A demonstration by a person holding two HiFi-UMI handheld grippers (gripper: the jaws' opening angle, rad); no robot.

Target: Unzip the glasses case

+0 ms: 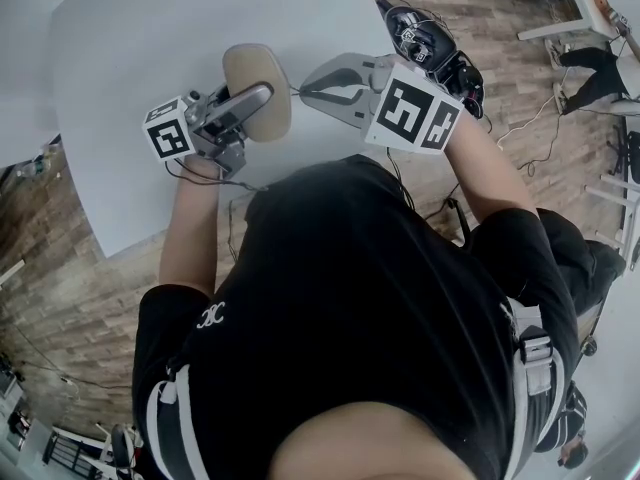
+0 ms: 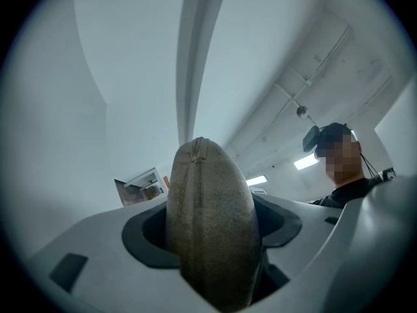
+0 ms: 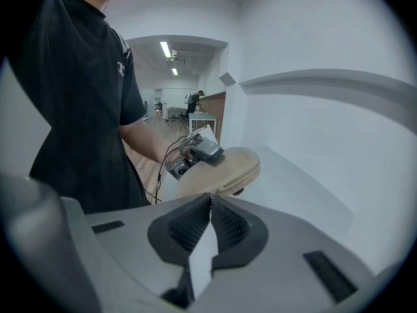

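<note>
The beige oval glasses case [image 1: 257,88] is lifted off the white table [image 1: 130,58], and my left gripper [image 1: 262,96] is shut on it across its width. In the left gripper view the case [image 2: 212,220] stands on edge between the dark pads [image 2: 146,237] with its seam facing the camera, and the left gripper [image 2: 212,240] points slightly upward. My right gripper [image 1: 305,93] sits just right of the case with its jaws shut. In the right gripper view the ribbed pads [image 3: 189,227] of the right gripper [image 3: 210,204] meet with nothing seen between them. Beyond them the case [image 3: 225,171] is apart from that gripper.
The table's near edge [image 1: 175,223] runs close to my body. Black gear with cables [image 1: 435,43] lies on the wooden floor at the right. White furniture legs [image 1: 560,8] stand at the far right.
</note>
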